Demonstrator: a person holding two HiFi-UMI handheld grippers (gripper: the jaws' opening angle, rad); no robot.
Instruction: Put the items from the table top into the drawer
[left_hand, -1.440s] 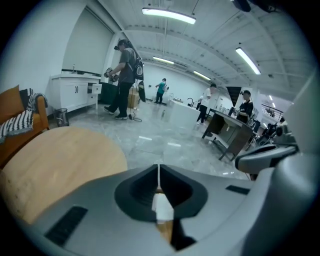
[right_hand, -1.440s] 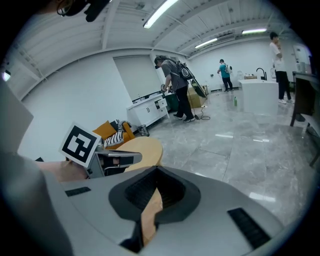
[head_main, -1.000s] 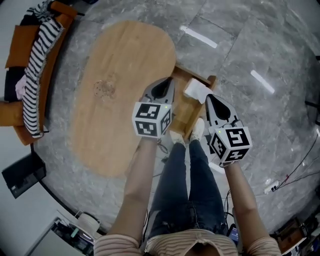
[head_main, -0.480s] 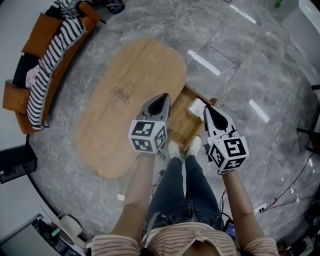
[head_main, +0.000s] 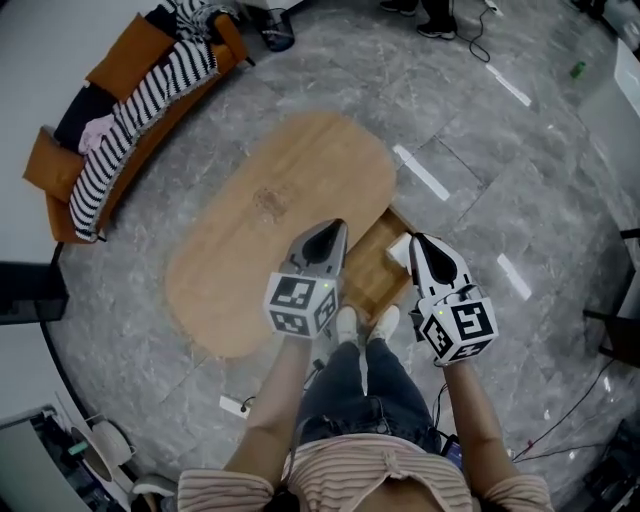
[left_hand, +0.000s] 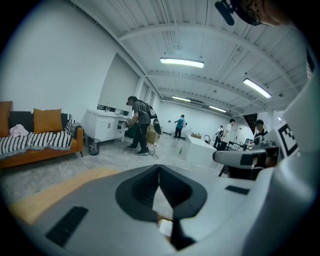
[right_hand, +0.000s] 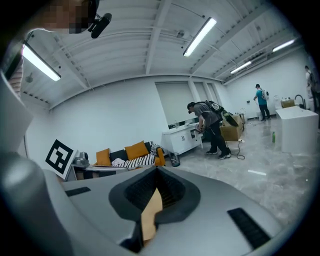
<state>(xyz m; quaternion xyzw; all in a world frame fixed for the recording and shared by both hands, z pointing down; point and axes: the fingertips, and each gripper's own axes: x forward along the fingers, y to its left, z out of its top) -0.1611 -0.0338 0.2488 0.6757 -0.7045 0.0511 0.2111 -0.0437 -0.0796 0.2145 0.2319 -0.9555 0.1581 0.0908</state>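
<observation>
Jaws on both tools were pressed together with nothing between them: the left gripper (left_hand: 159, 169) and the right gripper (right_hand: 156, 171) alike, tips meeting. In the head view the two were side by side above the person's shoes (head_main: 347, 322), pointing toward the open drawer (head_main: 368, 278) at the edge of the oval wooden table (head_main: 270, 215). A white item (head_main: 399, 249) lay at the drawer's far end — just beside the right gripper's tip. An orange sofa (head_main: 48, 170) with a striped blanket (head_main: 130, 120) stood well apart.

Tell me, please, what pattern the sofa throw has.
The throw is black-and-white striped; head view.
</observation>
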